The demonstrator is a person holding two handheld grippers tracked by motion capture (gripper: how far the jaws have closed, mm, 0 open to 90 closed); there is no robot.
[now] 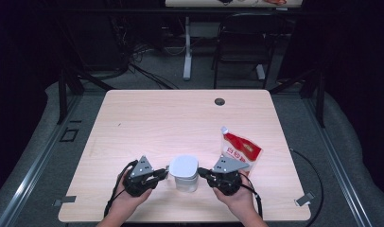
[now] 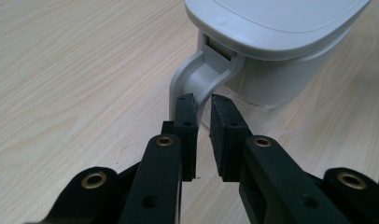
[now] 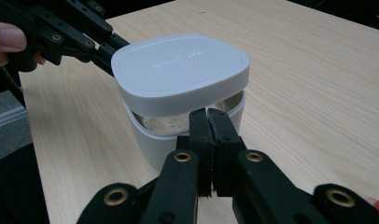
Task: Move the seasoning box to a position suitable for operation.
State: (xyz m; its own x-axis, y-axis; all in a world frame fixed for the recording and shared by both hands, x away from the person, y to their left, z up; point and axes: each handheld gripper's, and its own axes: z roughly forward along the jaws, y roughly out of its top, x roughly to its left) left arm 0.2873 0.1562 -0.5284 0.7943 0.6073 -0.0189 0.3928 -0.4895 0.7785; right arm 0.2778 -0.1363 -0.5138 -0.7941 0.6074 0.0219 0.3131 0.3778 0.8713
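Sitting near the table's (image 1: 133, 113) front edge, about midway along: a white hinged-lid plastic container (image 1: 184, 173), lid slightly raised. Likely light, rigid and smooth-walled, so prone to sliding; best taken at the hinge bracket (image 2: 197, 77) or the rim. Left gripper (image 2: 202, 100) slightly parted, pads just short of the bracket, holding nothing. Right gripper (image 3: 209, 116) clenched, tips against the container's rim; whether anything is pinched, cannot tell. Red sauce pouch (image 1: 240, 149) beyond, toward the right edge.
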